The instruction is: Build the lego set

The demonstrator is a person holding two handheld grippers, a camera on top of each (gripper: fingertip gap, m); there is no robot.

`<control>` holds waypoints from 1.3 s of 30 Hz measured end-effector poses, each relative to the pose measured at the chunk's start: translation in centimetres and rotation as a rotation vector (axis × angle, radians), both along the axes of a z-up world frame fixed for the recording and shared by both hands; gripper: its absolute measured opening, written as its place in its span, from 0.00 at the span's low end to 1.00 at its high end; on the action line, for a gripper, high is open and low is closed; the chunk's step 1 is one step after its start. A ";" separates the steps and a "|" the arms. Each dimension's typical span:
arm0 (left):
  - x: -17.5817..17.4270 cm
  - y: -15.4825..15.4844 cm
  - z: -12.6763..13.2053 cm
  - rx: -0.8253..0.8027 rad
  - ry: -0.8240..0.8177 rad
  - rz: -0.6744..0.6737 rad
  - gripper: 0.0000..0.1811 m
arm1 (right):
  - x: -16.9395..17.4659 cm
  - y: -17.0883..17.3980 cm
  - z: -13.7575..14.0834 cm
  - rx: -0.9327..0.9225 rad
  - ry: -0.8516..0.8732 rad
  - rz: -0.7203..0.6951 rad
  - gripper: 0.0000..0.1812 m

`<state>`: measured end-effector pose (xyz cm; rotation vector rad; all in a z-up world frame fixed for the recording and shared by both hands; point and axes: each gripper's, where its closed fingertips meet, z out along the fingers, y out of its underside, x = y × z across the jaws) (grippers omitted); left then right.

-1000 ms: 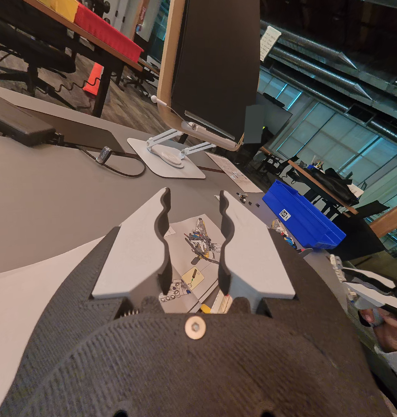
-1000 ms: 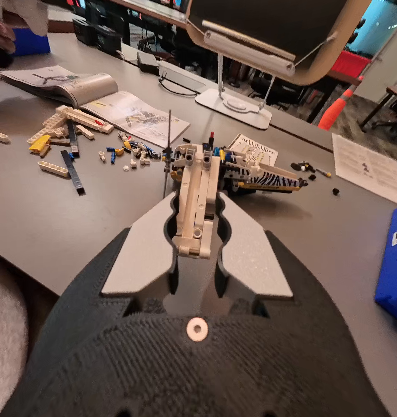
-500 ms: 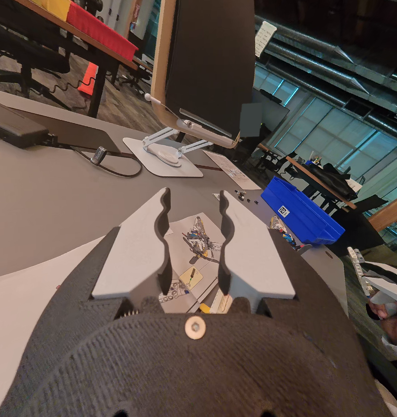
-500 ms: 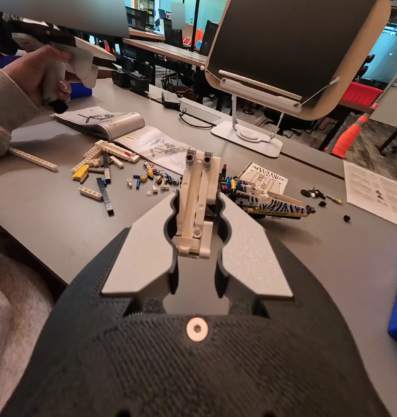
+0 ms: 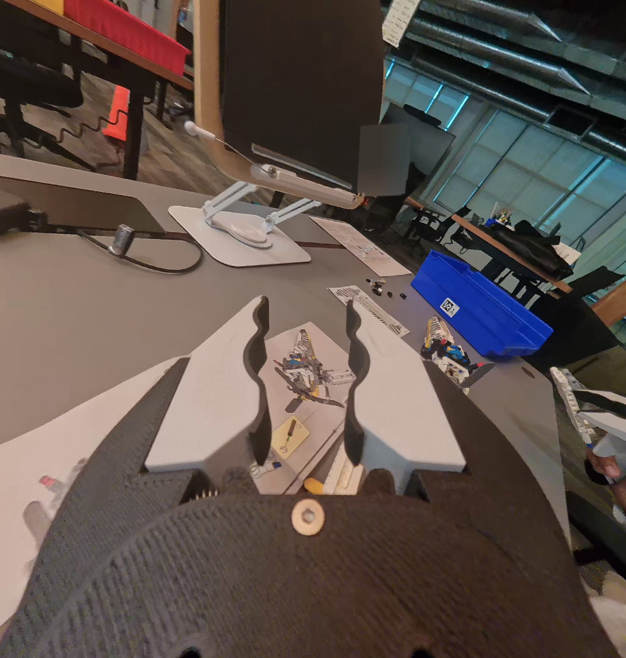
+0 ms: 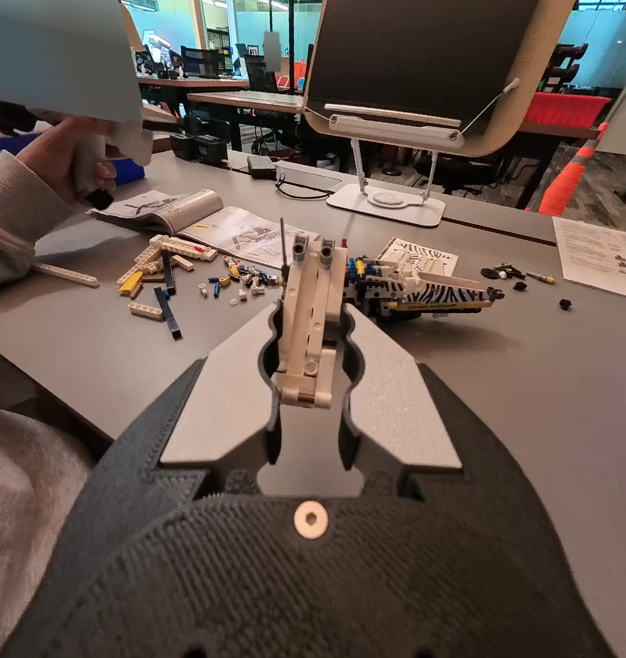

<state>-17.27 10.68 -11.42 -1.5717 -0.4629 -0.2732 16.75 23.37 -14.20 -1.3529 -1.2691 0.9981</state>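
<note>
My right gripper is shut on a white lego beam assembly and holds it tilted above the grey table. Just behind it, the zebra-striped lego model lies on the table. My left gripper is open and empty, held above the open instruction booklet. The model also shows in the left wrist view, to the right of the left gripper. Loose small parts and white, black and yellow beams lie left of the model.
A tablet on a white stand is at the back of the table. A blue bin sits at the right. A sticker sheet, a printed paper and small black parts lie near the model. A hand holds the left gripper. Some 35 cm of space lies between my two pairs of fingers. Measured from the fingertips, the zebra-striped lego model is 15 cm or so from the right gripper and 35 cm from the left.
My right gripper has pulled back and up with the white assembly, away from the model. The left gripper has shifted and stays open over the booklet.
</note>
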 end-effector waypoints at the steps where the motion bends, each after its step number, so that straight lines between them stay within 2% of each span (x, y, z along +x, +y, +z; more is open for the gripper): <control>1: 0.3 0.3 -0.1 0.000 -0.004 -0.011 0.23 | 0.1 -0.1 -0.1 0.008 -0.003 0.003 0.17; 6: 1.0 0.9 -0.2 -0.012 0.008 -0.023 0.23 | 0.4 -0.5 -0.4 0.033 -0.006 0.005 0.17; 11: -0.1 -0.2 0.7 0.011 0.023 0.021 0.23 | -0.2 -0.5 -1.5 0.008 -0.053 0.002 0.17; 14: -1.9 -2.2 1.3 -0.002 0.036 0.084 0.23 | -0.9 -0.5 -3.5 -0.026 -0.146 -0.003 0.17; 17: -4.7 -5.5 2.3 -0.030 0.088 0.229 0.23 | -1.6 -0.6 -4.7 -0.076 -0.182 -0.001 0.17; 20: -7.3 -8.5 1.6 -0.159 0.157 0.382 0.23 | -2.1 -0.1 -4.7 -0.181 -0.137 -0.017 0.17; 22: -8.1 -9.2 0.9 -0.216 0.174 0.409 0.23 | -2.4 0.3 -5.0 -0.249 -0.127 -0.016 0.17; 26: -8.9 -8.8 -1.3 -0.214 0.109 0.398 0.23 | -2.7 0.3 -6.1 -0.259 -0.180 -0.029 0.17; 29: -8.6 -8.0 -3.5 -0.291 0.032 0.343 0.25 | -3.0 -0.1 -7.6 -0.204 -0.260 -0.038 0.17; 33: -8.8 -8.3 -3.9 -0.347 0.057 0.373 0.26 | -3.0 0.2 -7.5 -0.181 -0.249 -0.060 0.17; 35: -8.0 -7.5 -4.0 -0.342 0.015 0.321 0.28 | -2.8 0.5 -7.0 -0.230 -0.198 -0.066 0.17; 39: -6.2 -5.7 -5.0 -0.410 -0.011 0.248 0.43 | -2.4 1.3 -6.3 -0.304 -0.119 -0.084 0.17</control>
